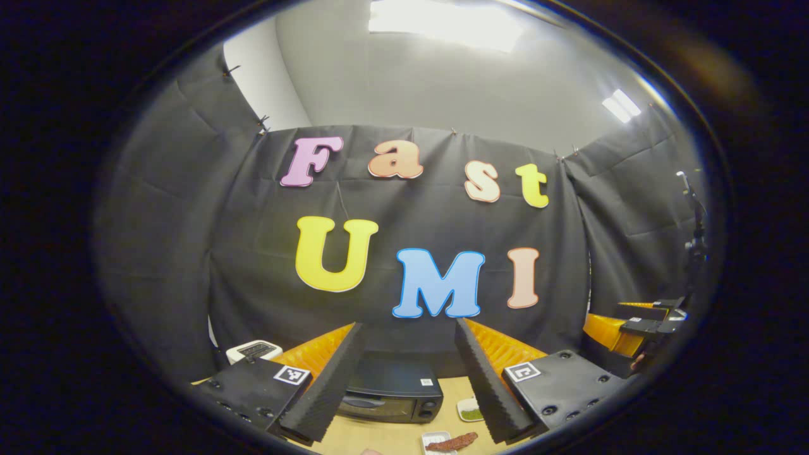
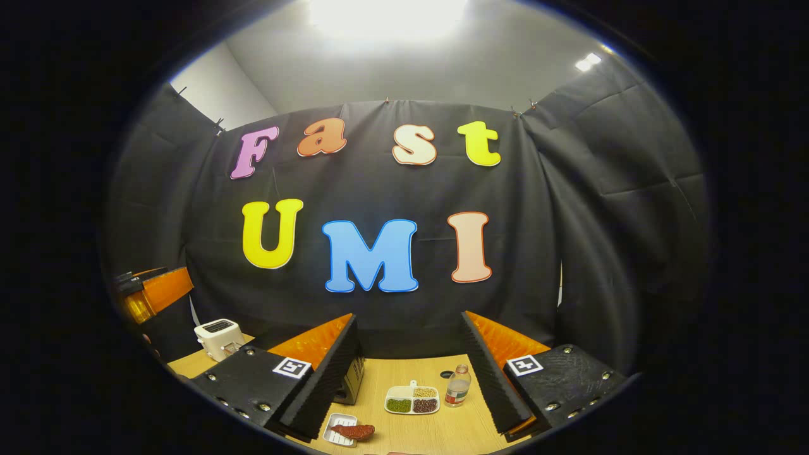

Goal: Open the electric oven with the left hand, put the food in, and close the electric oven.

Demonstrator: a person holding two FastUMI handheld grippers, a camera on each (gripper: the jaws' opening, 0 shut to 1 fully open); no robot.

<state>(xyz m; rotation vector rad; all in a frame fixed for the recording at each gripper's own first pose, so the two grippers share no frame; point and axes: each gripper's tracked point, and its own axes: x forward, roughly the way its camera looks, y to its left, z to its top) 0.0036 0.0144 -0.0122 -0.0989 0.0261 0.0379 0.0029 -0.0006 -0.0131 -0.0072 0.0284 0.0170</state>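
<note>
Judging from the shut electric oven [image 1: 389, 397] lying ahead between the spread, empty jaws of the left gripper [image 1: 409, 385], nothing is done: opening, loading and closing all remain. Between the equally spread, empty jaws of the right gripper [image 2: 411, 385], the food [image 2: 354, 431] lies low on its small tray [image 2: 335, 430]; farther ahead the right gripper view adds a divided dish [image 2: 413, 400] and a bottle [image 2: 457, 385].

— Anything readable here?

— Hardly. Each gripper carries square black-and-white coded markers, one by each finger, for instance on the left gripper [image 1: 404, 379] and on the right gripper [image 2: 411, 385]; they are patterns, not letters.

— And the electric oven [image 1: 389, 395]?

— A small white sticker on its top, too small to read. The bottle [image 2: 457, 385] has a label, also illegible.
</note>
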